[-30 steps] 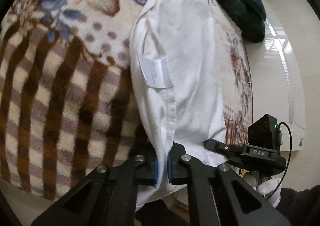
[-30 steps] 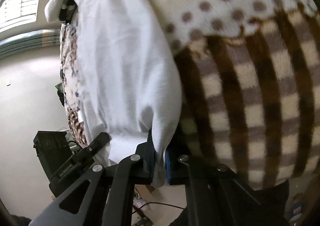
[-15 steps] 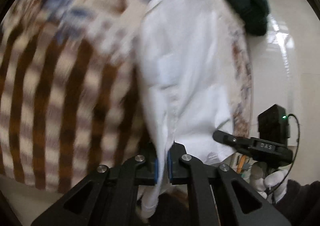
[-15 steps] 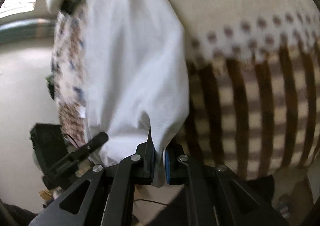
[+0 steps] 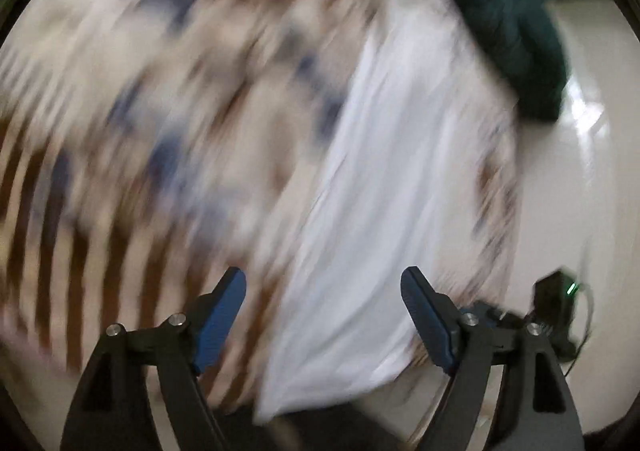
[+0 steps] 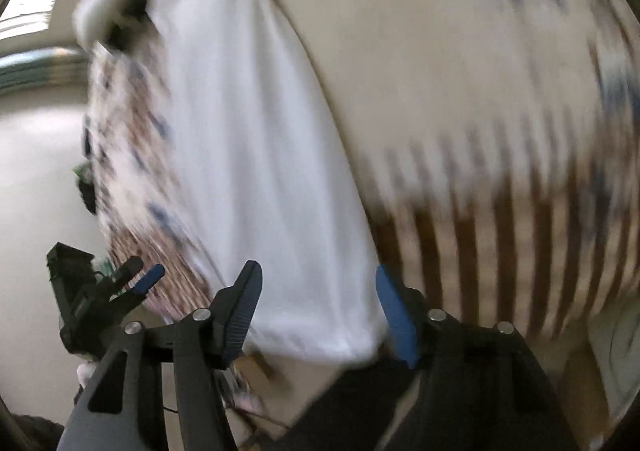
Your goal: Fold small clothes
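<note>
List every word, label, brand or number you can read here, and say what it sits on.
None can be read: both views are motion-blurred.
Right tool, seen in the left wrist view: any marking is blurred.
White garment: no tag or print shows.
Patterned blanket: pattern only, no lettering.

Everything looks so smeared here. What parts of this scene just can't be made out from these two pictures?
- Blanket pattern, left wrist view: motion blur smears it.
- White garment, both views: blur hides seams and any label; its near edge drops out of sight below the bed.
- Dark green cloth, left wrist view: cut off by the lens edge.
- Left gripper and right gripper: jaws opening, pads off the cloth.
</note>
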